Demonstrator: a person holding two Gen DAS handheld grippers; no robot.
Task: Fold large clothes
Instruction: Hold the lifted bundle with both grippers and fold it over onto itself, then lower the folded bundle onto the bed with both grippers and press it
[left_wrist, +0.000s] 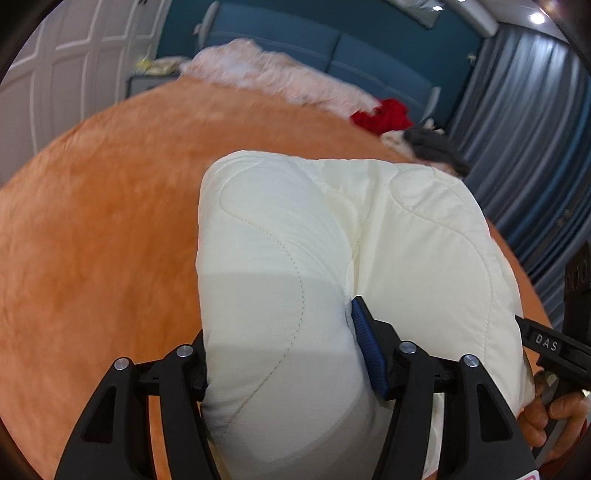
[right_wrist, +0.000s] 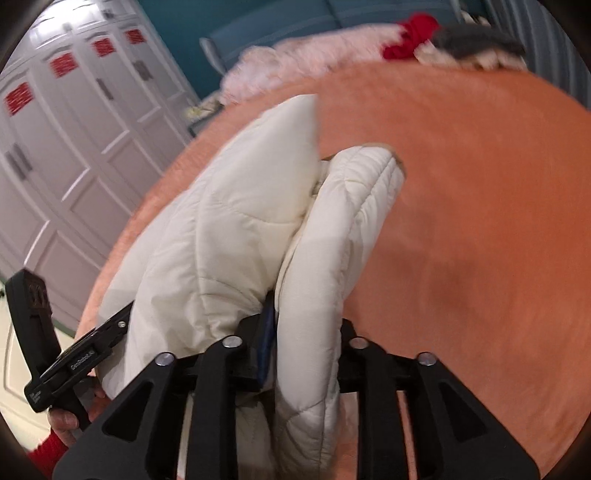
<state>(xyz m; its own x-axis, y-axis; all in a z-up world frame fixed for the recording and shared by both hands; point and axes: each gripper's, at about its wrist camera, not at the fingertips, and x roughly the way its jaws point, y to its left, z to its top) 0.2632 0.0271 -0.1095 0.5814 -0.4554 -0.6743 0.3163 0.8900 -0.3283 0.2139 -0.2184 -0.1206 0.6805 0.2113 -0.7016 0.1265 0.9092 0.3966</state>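
Observation:
A cream quilted jacket (left_wrist: 369, 236) lies bunched on the orange bedspread (left_wrist: 103, 221). My left gripper (left_wrist: 284, 354) is shut on a thick fold of it; the blue pad of one finger (left_wrist: 365, 343) presses into the fabric. In the right wrist view the same jacket (right_wrist: 229, 221) hangs in folds, and my right gripper (right_wrist: 303, 347) is shut on a ribbed cream part, likely a cuff or hem (right_wrist: 332, 236). The right gripper also shows at the right edge of the left wrist view (left_wrist: 550, 347).
A pink fluffy garment (left_wrist: 273, 74), a red garment (left_wrist: 384, 114) and a grey one (left_wrist: 436, 144) lie at the far side of the bed. White wardrobe doors (right_wrist: 74, 122) stand left, grey curtains (left_wrist: 532, 140) right, a teal headboard (left_wrist: 332, 48) behind.

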